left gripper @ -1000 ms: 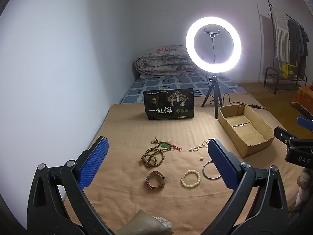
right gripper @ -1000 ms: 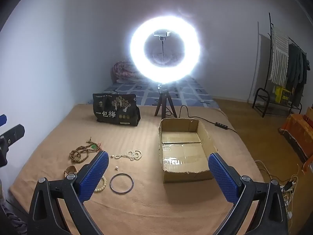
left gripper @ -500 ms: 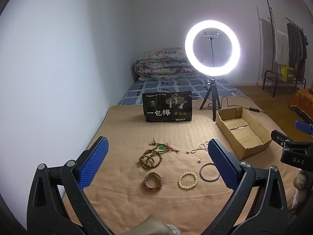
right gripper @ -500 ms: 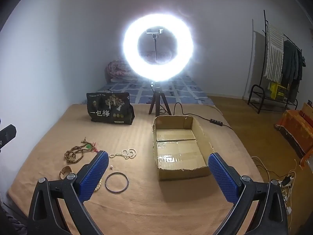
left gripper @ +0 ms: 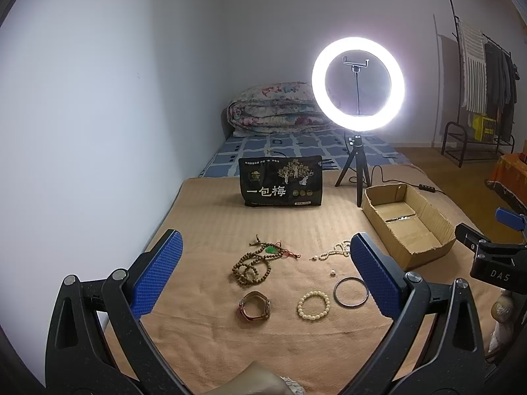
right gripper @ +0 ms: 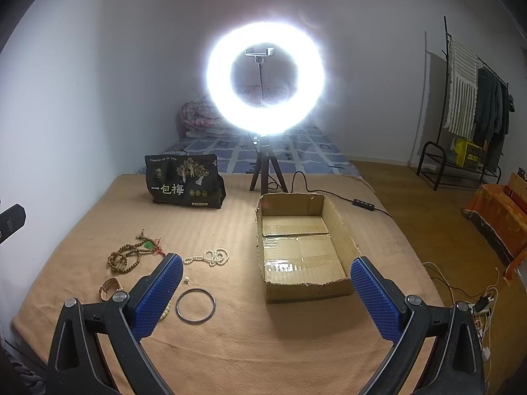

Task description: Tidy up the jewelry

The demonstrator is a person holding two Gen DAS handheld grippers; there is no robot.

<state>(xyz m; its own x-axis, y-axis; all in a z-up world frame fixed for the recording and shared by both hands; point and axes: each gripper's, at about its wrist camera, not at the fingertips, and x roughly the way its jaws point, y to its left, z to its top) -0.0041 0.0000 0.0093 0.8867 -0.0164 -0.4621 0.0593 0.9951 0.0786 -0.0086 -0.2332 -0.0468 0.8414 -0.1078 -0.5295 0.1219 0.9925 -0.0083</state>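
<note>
Jewelry lies spread on a tan blanket [left gripper: 204, 223]: a brown bead necklace [left gripper: 252, 266] with a green pendant, a watch [left gripper: 254, 306], a white bead bracelet [left gripper: 313, 305], a metal bangle [left gripper: 350, 292] and a pearl strand [left gripper: 332, 252]. My left gripper [left gripper: 265, 279] hovers open above them, holding nothing. An open cardboard box [right gripper: 304, 247] sits empty to the right. My right gripper [right gripper: 266, 296] is open and empty near the box's front, with the bangle [right gripper: 195, 305] and pearl strand [right gripper: 207, 257] at its left finger. The right gripper's body shows at the left view's right edge.
A black snack bag [left gripper: 281, 181] stands behind the jewelry. A lit ring light [left gripper: 358, 84] on a tripod stands behind the box, its cable trailing right. A folded quilt [left gripper: 276, 108] lies on the bed beyond. A clothes rack [right gripper: 474, 105] and floor cables [right gripper: 474, 302] are right.
Both views have pulled back and tilted slightly, so the jewelry and box sit lower and smaller in frame. Both grippers stayed open. Nothing on the blanket moved.
</note>
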